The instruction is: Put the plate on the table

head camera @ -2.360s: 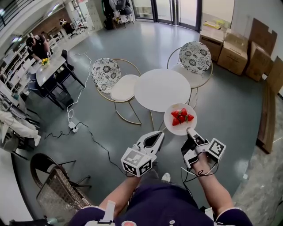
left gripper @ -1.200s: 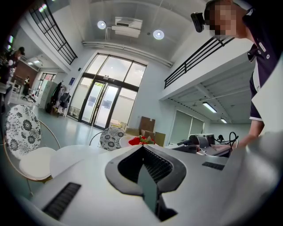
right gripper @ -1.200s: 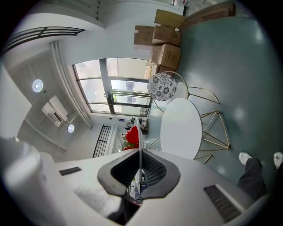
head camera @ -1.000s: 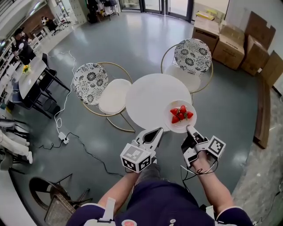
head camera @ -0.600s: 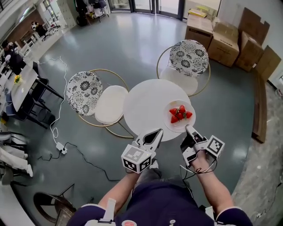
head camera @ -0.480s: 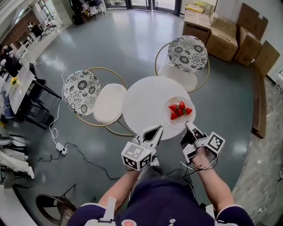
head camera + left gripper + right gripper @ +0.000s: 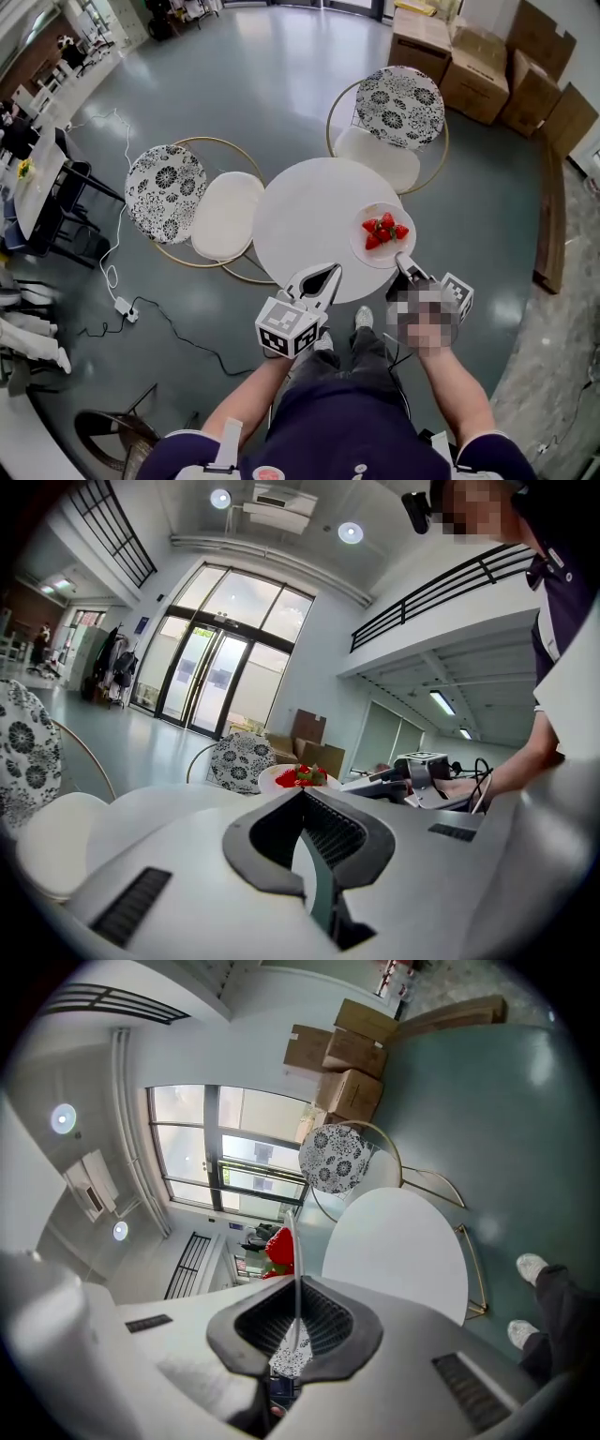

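A white plate (image 7: 382,236) with several strawberries (image 7: 382,230) sits over the right part of the round white table (image 7: 300,220). My right gripper (image 7: 404,262) is shut on the plate's near rim; I cannot tell whether the plate rests on the tabletop. In the right gripper view the plate (image 7: 292,1260) shows edge-on between the jaws of the right gripper (image 7: 296,1330), with a strawberry (image 7: 279,1249) to its left. My left gripper (image 7: 326,272) hovers at the table's near edge, shut and holding nothing. The left gripper view shows the plate (image 7: 300,777) beyond the left gripper (image 7: 306,841).
Two chairs with patterned backs stand by the table, one at the left (image 7: 223,214) and one behind it (image 7: 401,96). Cardboard boxes (image 7: 469,58) are stacked at the back right. A cable (image 7: 122,302) trails across the grey floor at the left.
The table has come closer under both grippers. The plate, held all along by the right gripper, has gone from the table's near-right edge to further in over its right part.
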Available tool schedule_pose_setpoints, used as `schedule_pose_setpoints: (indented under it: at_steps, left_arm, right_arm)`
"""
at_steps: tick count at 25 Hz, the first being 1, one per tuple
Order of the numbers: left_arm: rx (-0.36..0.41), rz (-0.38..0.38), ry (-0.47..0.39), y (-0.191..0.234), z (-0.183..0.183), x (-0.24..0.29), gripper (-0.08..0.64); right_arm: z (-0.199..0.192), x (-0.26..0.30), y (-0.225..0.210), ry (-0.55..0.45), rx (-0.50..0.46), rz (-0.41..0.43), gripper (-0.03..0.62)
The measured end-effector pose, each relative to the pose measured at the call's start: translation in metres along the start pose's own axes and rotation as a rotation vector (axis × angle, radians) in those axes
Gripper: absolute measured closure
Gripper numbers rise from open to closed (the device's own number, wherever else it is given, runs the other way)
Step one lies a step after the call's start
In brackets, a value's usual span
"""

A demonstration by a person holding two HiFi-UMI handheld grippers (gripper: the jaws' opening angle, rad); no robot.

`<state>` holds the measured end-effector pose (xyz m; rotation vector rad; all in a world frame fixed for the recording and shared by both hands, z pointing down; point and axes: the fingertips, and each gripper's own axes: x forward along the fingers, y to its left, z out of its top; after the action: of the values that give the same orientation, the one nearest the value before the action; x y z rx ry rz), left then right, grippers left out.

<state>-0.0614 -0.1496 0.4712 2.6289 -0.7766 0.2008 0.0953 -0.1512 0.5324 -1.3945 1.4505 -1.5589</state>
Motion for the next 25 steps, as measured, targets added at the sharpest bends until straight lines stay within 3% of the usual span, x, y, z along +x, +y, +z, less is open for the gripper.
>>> schedule_pose_setpoints:
  at_steps: [11, 25]
  left_arm:
    - [0.032, 0.140, 0.017, 0.025, -0.020, 0.055, 0.555]
    - [-0.008, 0.229, 0.059, 0.032, -0.054, 0.107, 0.555]
  right_arm:
    - [0.036, 0.059, -0.057, 0.151, -0.005, -0.055, 0.575]
    - [0.035, 0.117, -0.122, 0.321, -0.024, -0.116, 0.575]
